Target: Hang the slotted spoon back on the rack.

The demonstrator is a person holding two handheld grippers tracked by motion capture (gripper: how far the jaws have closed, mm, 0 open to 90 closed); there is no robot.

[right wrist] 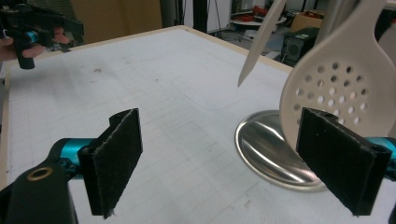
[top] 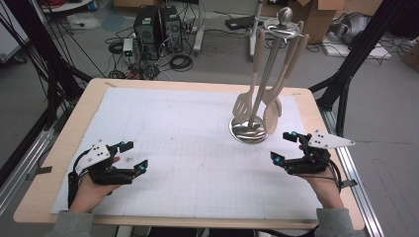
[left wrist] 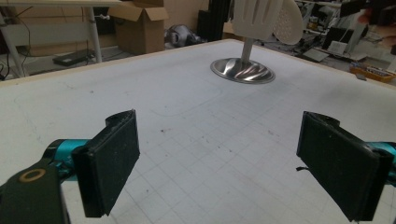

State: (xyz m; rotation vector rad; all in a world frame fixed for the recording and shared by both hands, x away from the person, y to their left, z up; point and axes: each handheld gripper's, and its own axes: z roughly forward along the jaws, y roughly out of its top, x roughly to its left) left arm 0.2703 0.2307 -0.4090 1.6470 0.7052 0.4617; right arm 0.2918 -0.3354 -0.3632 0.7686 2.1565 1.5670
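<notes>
A metal utensil stand (top: 248, 131) with a round shiny base stands at the right back of the white gridded mat (top: 188, 143). Beige utensils hang from it, among them a slotted spatula (top: 242, 107) and a perforated skimmer (top: 271, 117). My left gripper (top: 136, 156) is open near the mat's front left, with nothing between its jaws. My right gripper (top: 282, 146) is open too, just in front and to the right of the stand's base. In the right gripper view the skimmer (right wrist: 336, 88) hangs close behind the right jaw, above the base (right wrist: 268, 149).
The wooden table (top: 59, 163) has rounded corners and rails along both sides. Black frame poles (top: 356, 54) rise at the left and right. On the floor behind the table are computer towers (top: 158, 24), cables and cardboard boxes.
</notes>
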